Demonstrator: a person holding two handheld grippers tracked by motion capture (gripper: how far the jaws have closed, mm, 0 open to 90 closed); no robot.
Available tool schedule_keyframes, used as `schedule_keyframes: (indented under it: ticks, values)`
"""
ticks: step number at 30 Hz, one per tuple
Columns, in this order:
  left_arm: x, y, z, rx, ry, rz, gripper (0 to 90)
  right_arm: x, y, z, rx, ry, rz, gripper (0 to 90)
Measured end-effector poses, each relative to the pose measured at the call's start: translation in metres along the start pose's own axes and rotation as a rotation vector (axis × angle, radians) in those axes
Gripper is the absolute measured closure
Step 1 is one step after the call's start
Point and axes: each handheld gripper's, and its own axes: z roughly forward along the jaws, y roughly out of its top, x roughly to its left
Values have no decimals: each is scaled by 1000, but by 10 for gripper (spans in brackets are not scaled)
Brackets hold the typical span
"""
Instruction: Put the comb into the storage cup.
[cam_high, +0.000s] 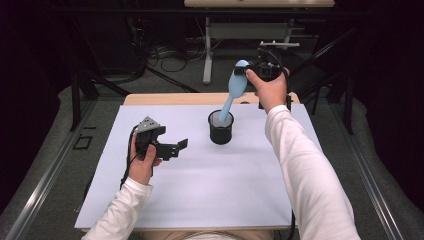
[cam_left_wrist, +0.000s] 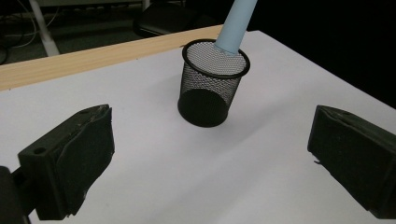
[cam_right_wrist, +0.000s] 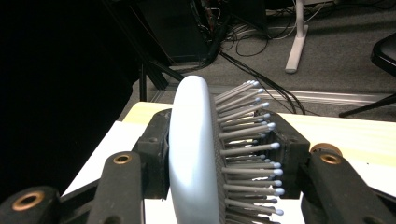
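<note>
The mesh cup (cam_high: 220, 128) is placed near the far edge of the tabletop (cam_high: 200, 200), with bare white surface on all sides. The handle of the blue hairbrush (cam_high: 234, 87) is seated inside the cup, tilted toward 1 o'clock. The brush head is clamped by the right gripper (cam_high: 250, 70) fingers; bristles are resolved in the right gripper view (cam_right_wrist: 247, 154). The left gripper (cam_high: 180, 146), at 9 o'clock from the cup, has its fingers spread wide, empty.
</note>
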Motion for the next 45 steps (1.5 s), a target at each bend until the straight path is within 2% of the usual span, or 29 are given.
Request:
schedule_keyframes:
  ticks: [5,16,32,45]
  values:
    - [5,1,-1,-9,-9,-23,7,4,3,2,2,-6,-9,493]
    - [5,0,-1,-3,5,-17,7,8,1,8,-1,-27,-41,493]
    - [7,0,-6,-10,10,-21,7,19,-5,17,-1,-76,-119,493]
    - [7,2,-9,-23,11,-20,7,34,-16,30,22,-81,-173,493]
